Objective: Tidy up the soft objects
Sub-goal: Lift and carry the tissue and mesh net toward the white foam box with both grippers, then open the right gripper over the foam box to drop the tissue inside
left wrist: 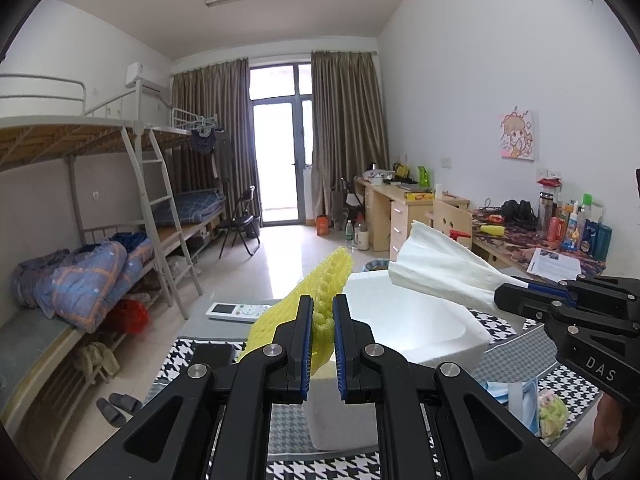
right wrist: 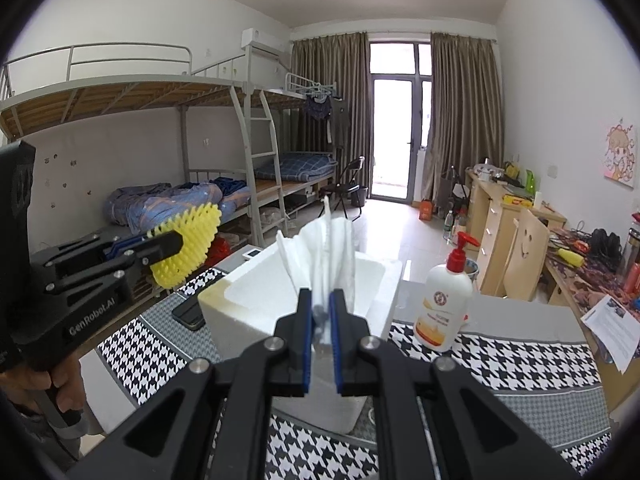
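In the right wrist view, the foam box (right wrist: pixel 304 308) stands at centre frame on the cloth-covered surface (right wrist: pixel 500 360). The pump bottle (right wrist: pixel 442 300) stands just right of the box, and a phone (right wrist: pixel 188 312) lies against its lower left side. The right gripper (right wrist: pixel 321 320) holds the tissue (right wrist: pixel 324 252) above the box. At left, apart from the box, the left gripper (right wrist: pixel 176 246) holds the foam net (right wrist: pixel 188 244). Bunk beds (right wrist: pixel 160 140) fill the upper left; desks (right wrist: pixel 512 216) line the right wall.
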A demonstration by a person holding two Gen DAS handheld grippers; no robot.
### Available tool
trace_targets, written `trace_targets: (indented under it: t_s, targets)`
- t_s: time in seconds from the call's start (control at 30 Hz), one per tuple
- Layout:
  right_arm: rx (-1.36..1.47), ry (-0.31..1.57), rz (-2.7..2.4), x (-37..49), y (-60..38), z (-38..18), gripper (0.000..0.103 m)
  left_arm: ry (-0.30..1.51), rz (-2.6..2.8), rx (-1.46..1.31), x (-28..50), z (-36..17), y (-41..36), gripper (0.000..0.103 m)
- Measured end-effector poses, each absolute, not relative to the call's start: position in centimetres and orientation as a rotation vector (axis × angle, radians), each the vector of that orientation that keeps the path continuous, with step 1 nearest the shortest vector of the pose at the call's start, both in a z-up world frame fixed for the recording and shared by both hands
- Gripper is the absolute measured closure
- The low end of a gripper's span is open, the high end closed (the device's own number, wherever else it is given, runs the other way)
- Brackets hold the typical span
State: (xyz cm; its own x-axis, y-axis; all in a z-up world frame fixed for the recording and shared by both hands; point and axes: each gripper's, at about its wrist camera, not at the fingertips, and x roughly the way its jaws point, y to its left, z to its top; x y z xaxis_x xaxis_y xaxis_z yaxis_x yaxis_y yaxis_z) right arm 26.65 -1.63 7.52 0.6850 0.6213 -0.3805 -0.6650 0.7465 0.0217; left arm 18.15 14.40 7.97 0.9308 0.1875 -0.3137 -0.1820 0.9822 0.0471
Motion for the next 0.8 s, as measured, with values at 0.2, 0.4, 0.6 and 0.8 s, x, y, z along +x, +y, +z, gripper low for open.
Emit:
trace_targets:
  t_s: [0.2, 0.4, 0.6, 0.8]
  targets:
    - [-0.123, 0.415, 0.733, 28.5, -0.4, 7.1, 0.092, 0.329, 0.188, 0.012, 19.5, 7.8, 15.1, 0.092]
    - [-0.114, 0.437, 0.754, 29.9, 0.6, 7.1, 0.092, 0.327, 0.193, 0.007, 20.2, 7.7, 15.7, 0.092]
    - [-0.123, 0.468, 0.765, 31.3, 1.7, 6.7, 0.092, 0.334, 0.196, 0.006, 20.7, 7.4, 16.3, 0.092]
    - [-0.128, 0.497, 0.765, 32.1, 2.1, 6.3, 0.092, 0.342, 0.204, 0.001, 21.3, 7.4, 16.5, 0.092]
